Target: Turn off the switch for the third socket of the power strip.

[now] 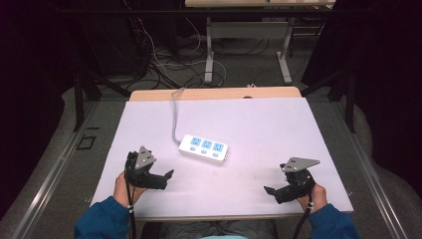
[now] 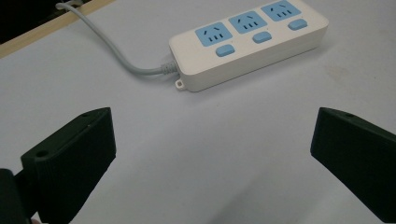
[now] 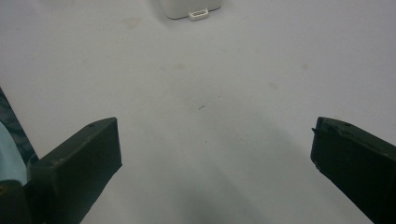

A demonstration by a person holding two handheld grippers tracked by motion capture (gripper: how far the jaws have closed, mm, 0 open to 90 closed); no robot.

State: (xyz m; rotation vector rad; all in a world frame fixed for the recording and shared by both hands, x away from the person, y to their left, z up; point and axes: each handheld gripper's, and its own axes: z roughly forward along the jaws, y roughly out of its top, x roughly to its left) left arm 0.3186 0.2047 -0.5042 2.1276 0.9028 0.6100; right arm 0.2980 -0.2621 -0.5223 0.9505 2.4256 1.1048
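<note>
A white power strip (image 1: 204, 148) with three blue sockets lies flat mid-tabletop (image 1: 259, 124), its grey cord (image 1: 175, 115) running to the far edge. The left gripper (image 1: 166, 175) and right gripper (image 1: 268, 190) rest near the front edge, both wide open, empty, well apart from the strip.

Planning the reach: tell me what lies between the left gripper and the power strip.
Nothing: in the left gripper view, bare table separates the open left gripper from the power strip.

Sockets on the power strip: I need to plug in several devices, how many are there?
3, in a row along the power strip: one nearest the cord, one in the middle, one at the far end.
</note>
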